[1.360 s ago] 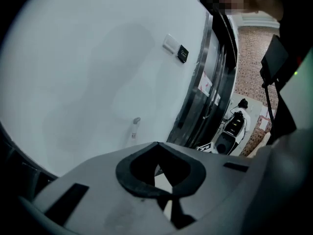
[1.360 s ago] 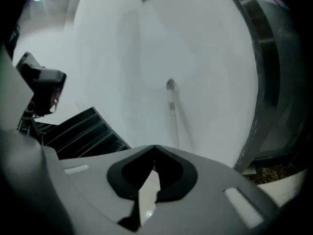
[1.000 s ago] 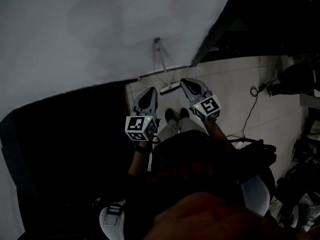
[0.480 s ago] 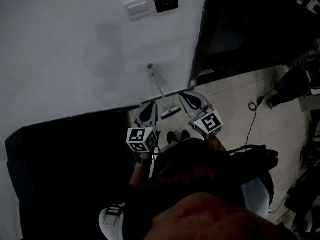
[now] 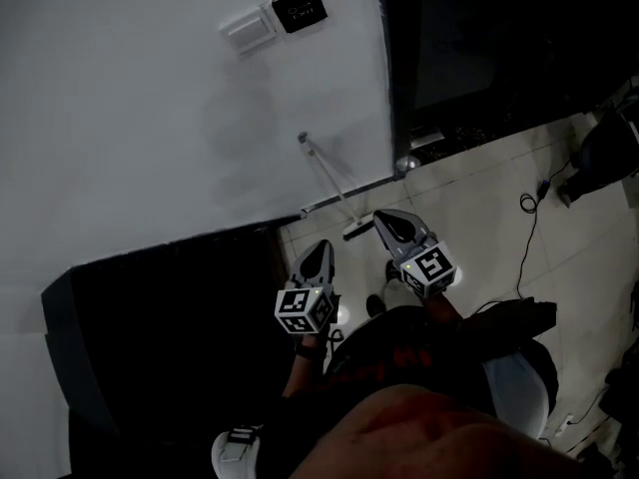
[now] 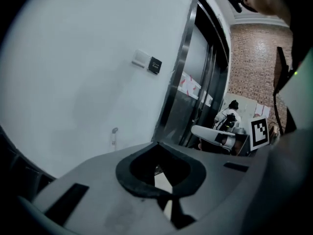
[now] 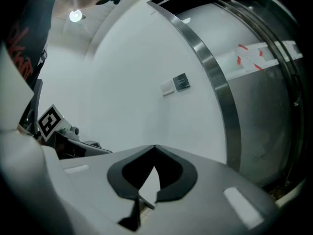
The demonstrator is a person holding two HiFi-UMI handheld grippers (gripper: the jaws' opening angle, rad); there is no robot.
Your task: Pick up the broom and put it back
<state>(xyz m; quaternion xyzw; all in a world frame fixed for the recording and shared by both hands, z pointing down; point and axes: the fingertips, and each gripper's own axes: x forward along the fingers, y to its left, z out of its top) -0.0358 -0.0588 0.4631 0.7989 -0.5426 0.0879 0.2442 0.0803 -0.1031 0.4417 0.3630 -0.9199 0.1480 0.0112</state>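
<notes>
The broom (image 5: 327, 180) leans against the white wall, its thin handle slanting down to a pale head (image 5: 357, 231) on the floor tiles. My right gripper (image 5: 382, 216) is shut and empty, its tip just right of the broom head. My left gripper (image 5: 321, 245) is also shut and empty, a little short of the head and to its left. In the left gripper view the closed jaw tips (image 6: 155, 143) point toward the wall, where the broom handle's top (image 6: 114, 131) shows. The right gripper view has its closed tips (image 7: 155, 147) facing the bare wall.
A white switch plate (image 5: 247, 29) and a dark panel (image 5: 301, 7) sit high on the wall. A steel door frame (image 5: 385, 78) stands right of the broom. A black block (image 5: 170, 317) fills the left floor. A cable (image 5: 529, 216) trails over the tiles at right.
The head view has swung up the wall, bringing the switch plates into sight. Both grippers have moved forward and slightly up with the person, still shut and empty.
</notes>
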